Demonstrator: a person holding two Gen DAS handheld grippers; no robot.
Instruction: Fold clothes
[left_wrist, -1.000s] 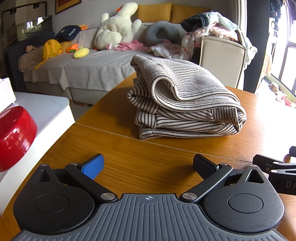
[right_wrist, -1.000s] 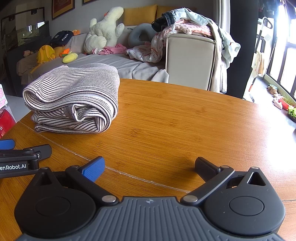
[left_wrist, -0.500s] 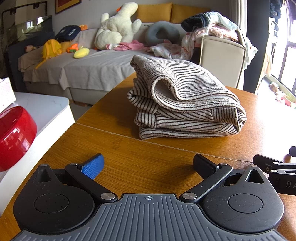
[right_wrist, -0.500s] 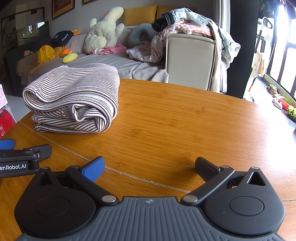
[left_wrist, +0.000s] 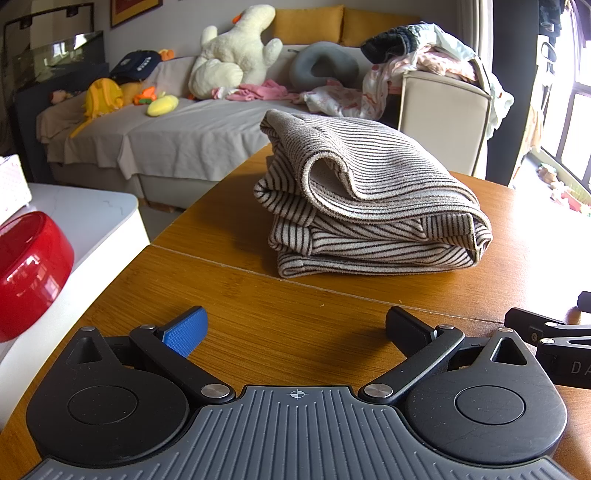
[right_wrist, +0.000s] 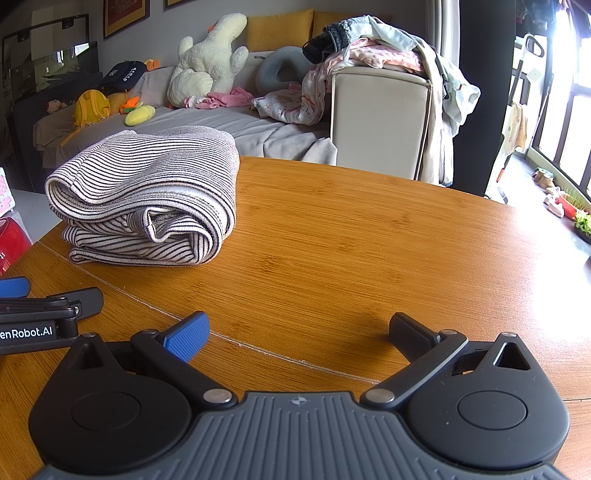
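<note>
A beige garment with dark stripes (left_wrist: 369, 206) lies folded in a thick stack on the round wooden table (left_wrist: 258, 314); in the right wrist view the same striped garment (right_wrist: 147, 206) sits at the left. My left gripper (left_wrist: 295, 330) rests low over the table in front of the stack, open and holding nothing. My right gripper (right_wrist: 299, 334) is also open and empty, to the right of the stack with bare table ahead. Each view catches the other gripper at its edge: the right gripper (left_wrist: 554, 343) and the left gripper (right_wrist: 40, 314).
A red bowl (left_wrist: 29, 273) stands on a white counter (left_wrist: 85, 221) left of the table. Behind the table are a sofa (left_wrist: 184, 140) with plush toys and a beige armchair (right_wrist: 380, 118) heaped with loose clothes (right_wrist: 373, 48). A seam (right_wrist: 258, 350) crosses the tabletop.
</note>
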